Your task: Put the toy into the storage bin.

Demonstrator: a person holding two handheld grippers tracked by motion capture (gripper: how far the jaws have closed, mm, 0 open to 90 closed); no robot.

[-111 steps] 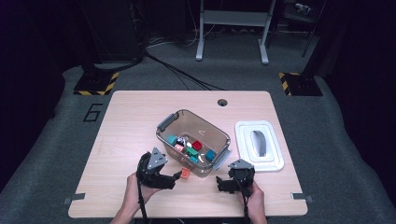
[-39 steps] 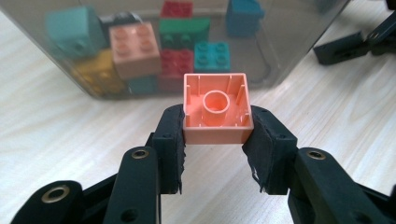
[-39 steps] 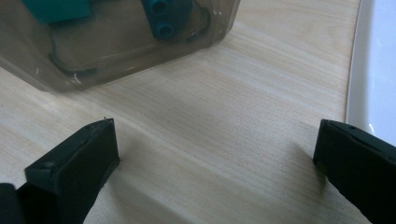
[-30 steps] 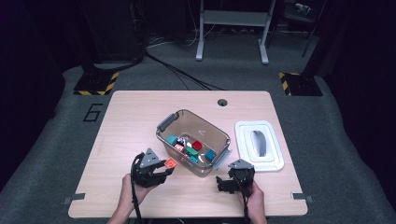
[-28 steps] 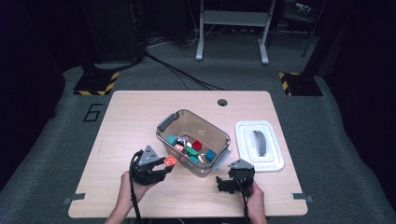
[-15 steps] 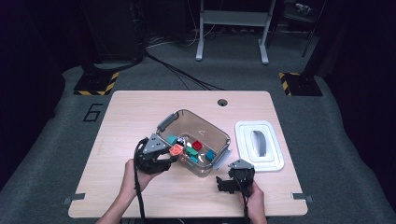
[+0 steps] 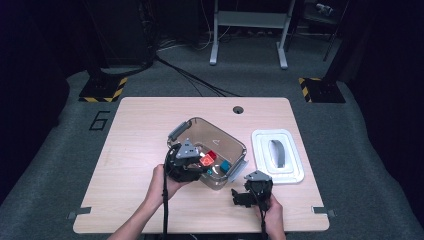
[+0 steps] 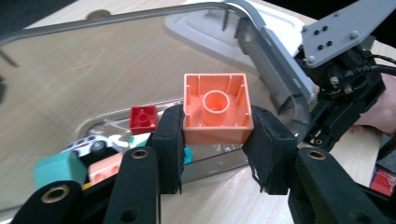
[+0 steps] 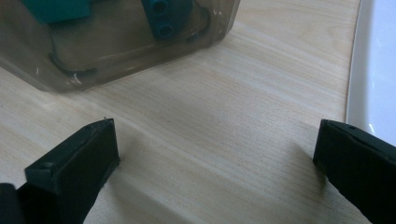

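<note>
Left claw (image 8: 217,140) grips an orange brick (image 8: 216,109), held over the bin (image 7: 227,142) and not yet dropped among the toys inside. Right claw (image 9: 215,154) rests open on the counter (image 7: 145,125). Lid (image 7: 277,156) lies beside the bin, so closing seems left.

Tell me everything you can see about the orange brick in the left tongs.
The orange brick is a square toy block that looks like plastic. Its hollow underside faces the left gripper view, with thin ribs and a round tube in the middle. The left tongs clamp it from two sides. It hangs over the clear bin, above other toys, touching nothing else.
</note>
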